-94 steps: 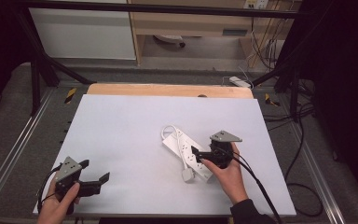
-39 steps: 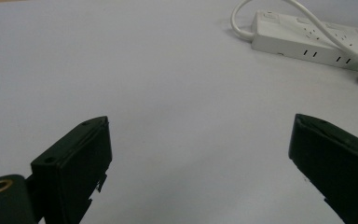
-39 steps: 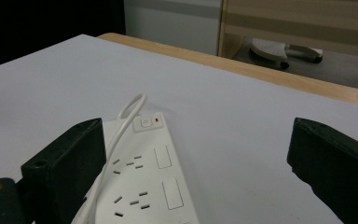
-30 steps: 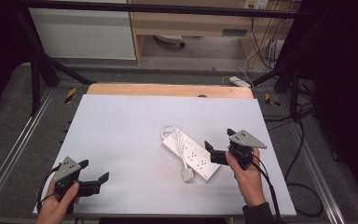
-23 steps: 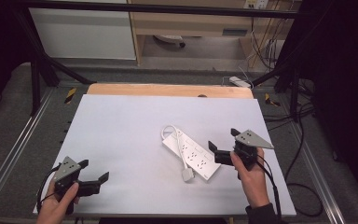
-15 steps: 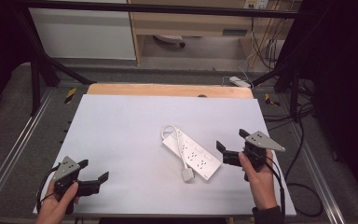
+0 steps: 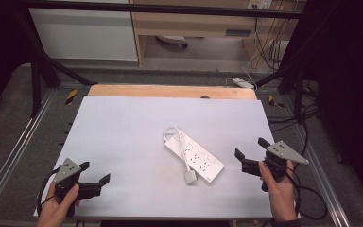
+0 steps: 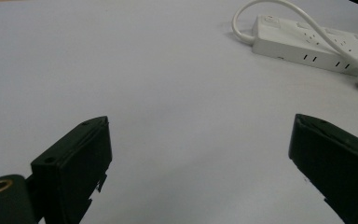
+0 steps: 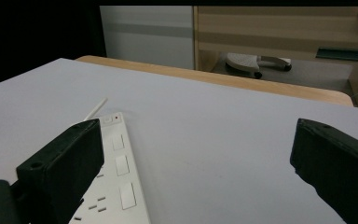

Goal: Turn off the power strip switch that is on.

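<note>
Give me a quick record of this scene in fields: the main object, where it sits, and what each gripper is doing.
object: white power strip, its cord looped over it, plug at the near end
surface: white table
left gripper: open, near left corner, holding nothing
right gripper: open, just right of the strip, apart from it
contact: none

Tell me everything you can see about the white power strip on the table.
The power strip is a long, white, plastic-looking bar lying flat and diagonally on the white table, right of centre. Its top shows several sockets and switches. Its white cord loops from the far end and runs back over it to a plug on the table beside it. Neither gripper touches it.
</note>
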A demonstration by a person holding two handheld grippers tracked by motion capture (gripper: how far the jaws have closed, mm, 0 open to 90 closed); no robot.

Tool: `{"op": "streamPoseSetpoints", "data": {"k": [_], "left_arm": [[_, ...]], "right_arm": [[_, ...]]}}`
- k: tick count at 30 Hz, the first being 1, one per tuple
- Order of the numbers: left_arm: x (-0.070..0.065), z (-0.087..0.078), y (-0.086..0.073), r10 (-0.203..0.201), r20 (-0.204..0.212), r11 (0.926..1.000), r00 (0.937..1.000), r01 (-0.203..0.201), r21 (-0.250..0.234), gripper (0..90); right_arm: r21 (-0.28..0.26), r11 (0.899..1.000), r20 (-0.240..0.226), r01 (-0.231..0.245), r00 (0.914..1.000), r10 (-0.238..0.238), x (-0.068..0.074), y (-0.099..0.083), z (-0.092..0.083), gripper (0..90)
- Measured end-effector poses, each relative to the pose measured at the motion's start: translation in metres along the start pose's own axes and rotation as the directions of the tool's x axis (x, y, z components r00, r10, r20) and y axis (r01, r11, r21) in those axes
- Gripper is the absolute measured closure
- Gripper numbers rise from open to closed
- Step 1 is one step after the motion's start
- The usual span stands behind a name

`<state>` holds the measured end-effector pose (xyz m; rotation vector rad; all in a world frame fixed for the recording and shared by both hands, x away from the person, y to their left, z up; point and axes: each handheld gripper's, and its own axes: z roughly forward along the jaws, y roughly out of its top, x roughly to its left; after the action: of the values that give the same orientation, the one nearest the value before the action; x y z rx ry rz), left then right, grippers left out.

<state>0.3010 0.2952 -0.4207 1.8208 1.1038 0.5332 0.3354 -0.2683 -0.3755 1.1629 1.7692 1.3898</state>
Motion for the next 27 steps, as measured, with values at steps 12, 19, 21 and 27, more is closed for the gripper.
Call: {"op": "streamPoseSetpoints", "data": {"k": [12, 19, 21, 27], "left_arm": [[0.000, 0.000, 0.000, -0.003, 0.001, 1.0000, 1.0000, 0.003, 0.001, 5.9], [0.000, 0.000, 0.000, -0.002, 0.001, 1.0000, 1.0000, 0.002, 0.000, 5.9], [0.000, 0.000, 0.000, -0.002, 0.001, 1.0000, 1.0000, 0.002, 0.000, 5.9], [0.000, 0.000, 0.000, -0.001, 0.000, 1.0000, 1.0000, 0.001, -0.002, 5.9]], "right_arm": [[-0.006, 1.000, 0.041, -0.010, 0.9991, 0.011, -0.017, -0.016, -0.006, 2.5], [0.029, 1.000, 0.062, -0.007, 0.9980, 0.005, -0.023, -0.028, 0.000, 2.5], [0.039, 0.999, 0.065, -0.015, 0.9978, 0.012, -0.023, -0.031, 0.001, 2.5], [0.073, 0.997, 0.076, -0.016, 0.9970, 0.010, -0.024, -0.041, 0.009, 2.8]]}}
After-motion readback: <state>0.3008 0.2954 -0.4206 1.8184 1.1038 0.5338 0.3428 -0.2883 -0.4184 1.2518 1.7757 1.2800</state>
